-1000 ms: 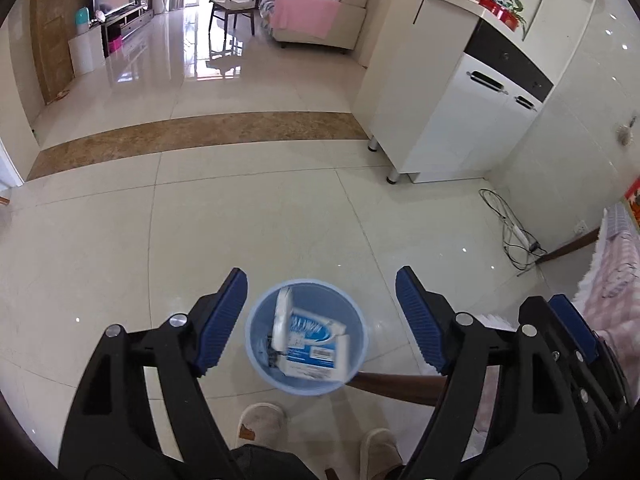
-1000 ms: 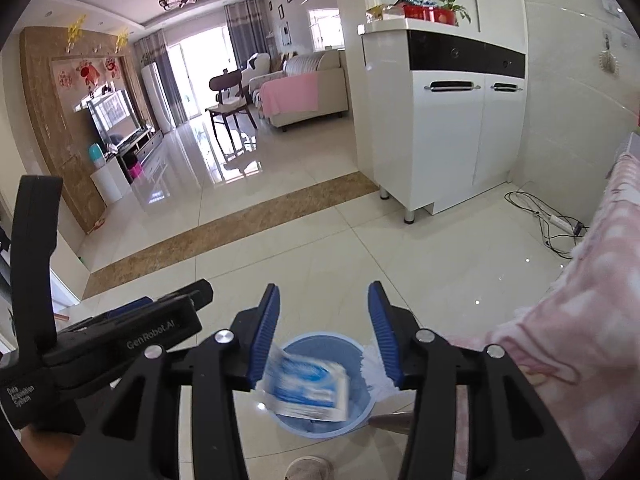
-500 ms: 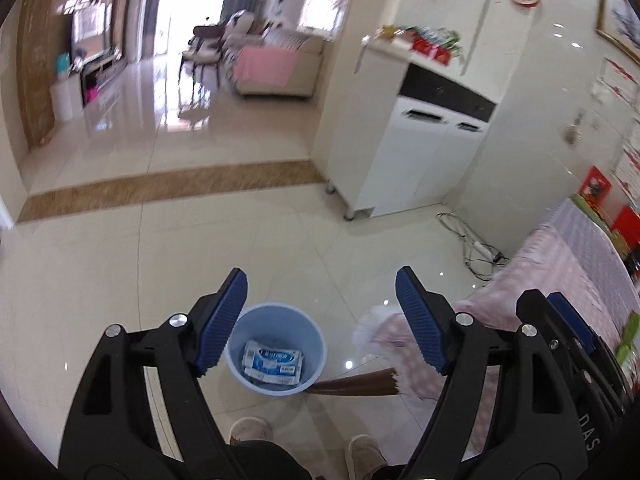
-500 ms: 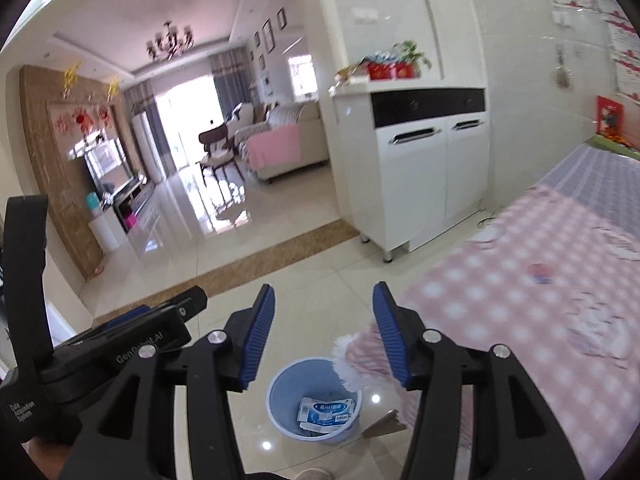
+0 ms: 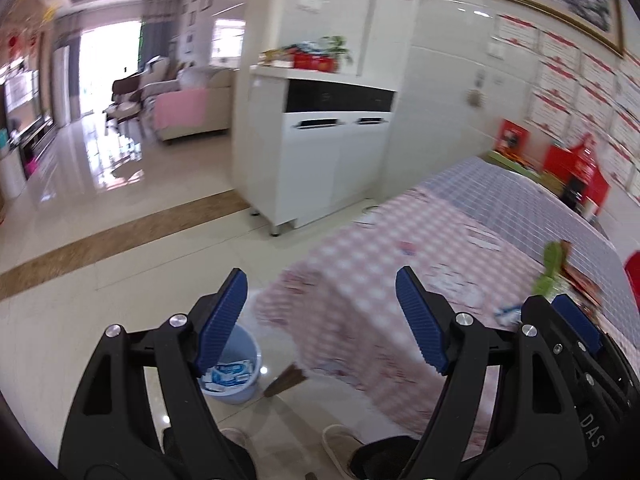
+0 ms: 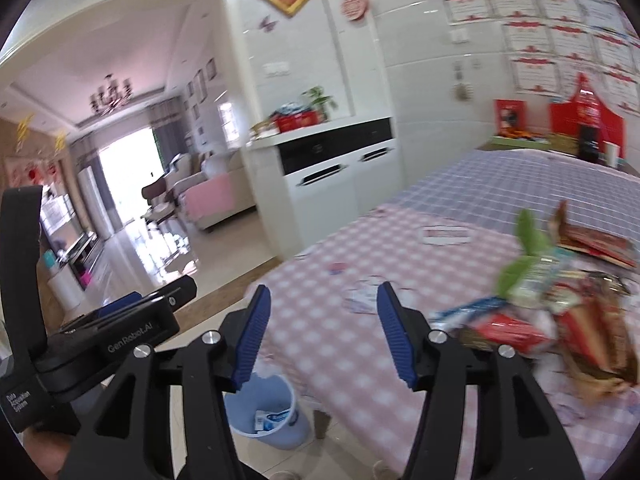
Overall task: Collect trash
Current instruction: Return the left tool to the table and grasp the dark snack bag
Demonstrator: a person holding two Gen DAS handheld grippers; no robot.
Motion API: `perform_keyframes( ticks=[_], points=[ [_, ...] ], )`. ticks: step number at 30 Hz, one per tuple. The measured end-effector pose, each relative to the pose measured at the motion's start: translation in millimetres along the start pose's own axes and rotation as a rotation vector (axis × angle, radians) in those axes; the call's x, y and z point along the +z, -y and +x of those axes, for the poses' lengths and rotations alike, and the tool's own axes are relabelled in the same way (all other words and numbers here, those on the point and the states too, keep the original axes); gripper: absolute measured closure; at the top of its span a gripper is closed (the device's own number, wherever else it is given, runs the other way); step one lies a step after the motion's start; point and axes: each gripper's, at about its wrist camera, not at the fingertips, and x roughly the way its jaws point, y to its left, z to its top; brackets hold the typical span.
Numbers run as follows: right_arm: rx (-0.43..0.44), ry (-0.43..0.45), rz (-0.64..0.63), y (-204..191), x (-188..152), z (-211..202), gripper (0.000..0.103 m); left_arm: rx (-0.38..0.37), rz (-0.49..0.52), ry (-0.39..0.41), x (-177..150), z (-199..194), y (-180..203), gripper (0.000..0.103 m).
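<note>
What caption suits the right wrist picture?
Open right gripper faces wrappers piled on a checked table; blue bin below.

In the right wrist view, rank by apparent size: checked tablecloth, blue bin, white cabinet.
1. checked tablecloth, largest
2. white cabinet
3. blue bin, smallest, partly hidden by the gripper.
Distance from the camera skews the last two.

The wrappers (image 6: 552, 312) on the table (image 6: 360, 320) smear with motion blur; their print is unreadable. The left gripper's finger (image 5: 222, 316) hides part of the bin (image 5: 244, 384), and the pack (image 5: 228, 372) inside is too small to read. The shoes (image 5: 340, 444) are cut off at the bottom edge.
</note>
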Motion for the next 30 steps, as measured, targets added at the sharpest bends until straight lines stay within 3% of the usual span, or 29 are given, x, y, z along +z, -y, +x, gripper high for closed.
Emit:
perform_keyframes(
  ticks=[9, 18, 30],
  points=[
    [-0.07, 0.031, 0.084, 62.0, -5.1, -37.0, 0.046, -0.075, 0.12, -0.003, -13.9, -17.8, 70.4, 0.027],
    [-0.118, -0.018, 0.116, 103.5, -22.3, -46.8, 0.045, -0.121, 0.178, -0.037, -30.5, -19.5, 115.4, 0.027],
    [-0.195, -0.1, 0.206, 175.7, -41.5, -56.6, 0.044, -0.216, 0.216, -0.165, -53.4, 8.2, 169.4, 0.027]
  ],
)
